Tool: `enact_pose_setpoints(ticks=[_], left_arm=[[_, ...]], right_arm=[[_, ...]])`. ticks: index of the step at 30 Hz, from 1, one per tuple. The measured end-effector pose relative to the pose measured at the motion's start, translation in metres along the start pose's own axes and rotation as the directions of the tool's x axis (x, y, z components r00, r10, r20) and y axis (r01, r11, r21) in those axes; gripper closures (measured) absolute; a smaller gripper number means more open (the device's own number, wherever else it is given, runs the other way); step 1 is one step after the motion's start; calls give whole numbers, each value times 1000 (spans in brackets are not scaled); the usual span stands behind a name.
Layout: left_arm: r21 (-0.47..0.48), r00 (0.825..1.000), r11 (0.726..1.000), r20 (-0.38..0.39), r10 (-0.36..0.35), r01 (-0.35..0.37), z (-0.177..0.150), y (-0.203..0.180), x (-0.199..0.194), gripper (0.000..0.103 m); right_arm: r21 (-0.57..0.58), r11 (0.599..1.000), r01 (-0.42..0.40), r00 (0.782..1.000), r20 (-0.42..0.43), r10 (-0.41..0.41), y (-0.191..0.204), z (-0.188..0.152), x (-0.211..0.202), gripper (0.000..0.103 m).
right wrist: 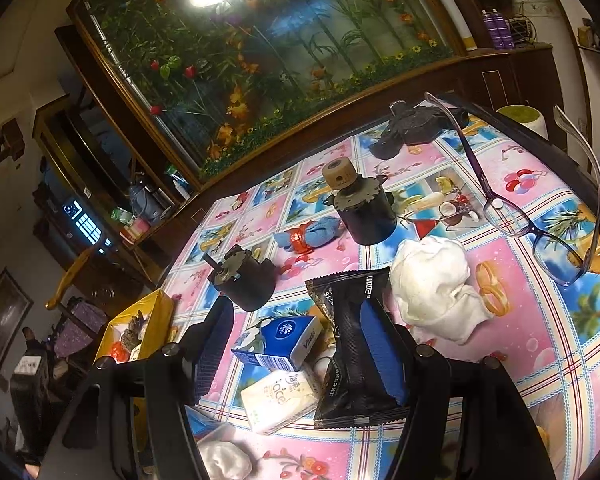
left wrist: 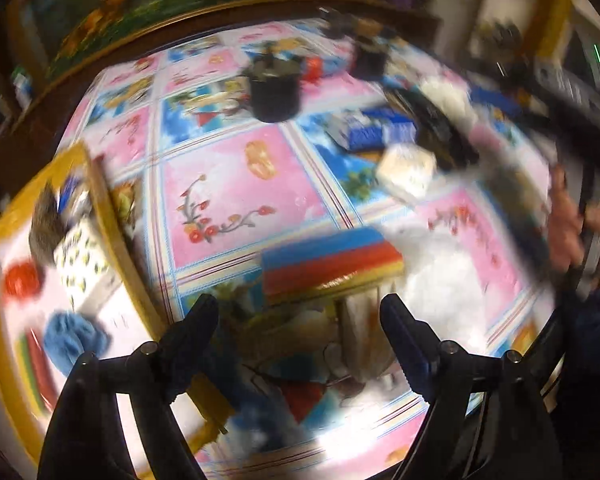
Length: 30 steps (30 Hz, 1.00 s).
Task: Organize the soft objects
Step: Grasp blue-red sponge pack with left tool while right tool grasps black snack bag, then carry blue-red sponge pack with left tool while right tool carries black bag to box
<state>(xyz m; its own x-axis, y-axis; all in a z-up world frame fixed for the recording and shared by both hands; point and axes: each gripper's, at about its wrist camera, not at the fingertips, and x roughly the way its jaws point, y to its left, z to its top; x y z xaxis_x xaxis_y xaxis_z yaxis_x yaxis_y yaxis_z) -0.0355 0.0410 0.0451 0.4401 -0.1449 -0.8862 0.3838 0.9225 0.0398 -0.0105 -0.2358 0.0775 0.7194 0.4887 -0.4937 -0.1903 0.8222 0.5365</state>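
Note:
The left wrist view is blurred. My left gripper point(left wrist: 300, 316) is open and empty, just short of a rainbow-striped sponge point(left wrist: 332, 266) on the patterned tablecloth. A yellow box point(left wrist: 100, 208) at the left holds a blue cloth point(left wrist: 74, 340), a red item and a spotted pack. My right gripper point(right wrist: 296, 324) is open above the table, a black packet point(right wrist: 352, 360) lies by its right finger, untouched as far as I can tell. Near it lie a blue tissue pack point(right wrist: 280, 344), a cream tissue pack point(right wrist: 280, 404), a white cloth point(right wrist: 432, 284) and a blue cloth with a red band point(right wrist: 312, 236).
Black motor-like cylinders point(right wrist: 364, 212) point(right wrist: 244, 280) and a black device point(right wrist: 412, 128) stand on the table. Eyeglasses point(right wrist: 540, 232) lie at the right. The yellow box point(right wrist: 140, 328) sits at the table's left edge. A framed flower picture point(right wrist: 260, 48) backs the table.

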Motion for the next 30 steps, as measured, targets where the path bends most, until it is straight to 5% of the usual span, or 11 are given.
enact_pose_setpoints(ticks=[4,9,12,24,27,30], left_arm=[[86,996,993,-26,81,-78,9,-5,18,21],[-87,992,988,-16,123,-124,41,23,41,21],[-166,997,983,-16,82,-83,50,31,50,33],[-129,986,978,-34,163,-166,70,28,76,29],[-186,989,972,-18,144,-145,71,33,74,55],[-226,987,962,2,159,-155,66,32,72,56]], right_arm=[[-8,1000,2,1000,-4,-2,1,0,1,33],[-21,1000,11,1000,-4,-11,3,-2,2,33],[-11,1000,11,1000,-5,-11,1,-2,2,33],[49,998,37,999,-26,-35,-14,1,4,33],[48,997,61,997,-48,-59,-15,1,9,33],[31,994,105,990,-93,-102,-15,-2,19,33]])
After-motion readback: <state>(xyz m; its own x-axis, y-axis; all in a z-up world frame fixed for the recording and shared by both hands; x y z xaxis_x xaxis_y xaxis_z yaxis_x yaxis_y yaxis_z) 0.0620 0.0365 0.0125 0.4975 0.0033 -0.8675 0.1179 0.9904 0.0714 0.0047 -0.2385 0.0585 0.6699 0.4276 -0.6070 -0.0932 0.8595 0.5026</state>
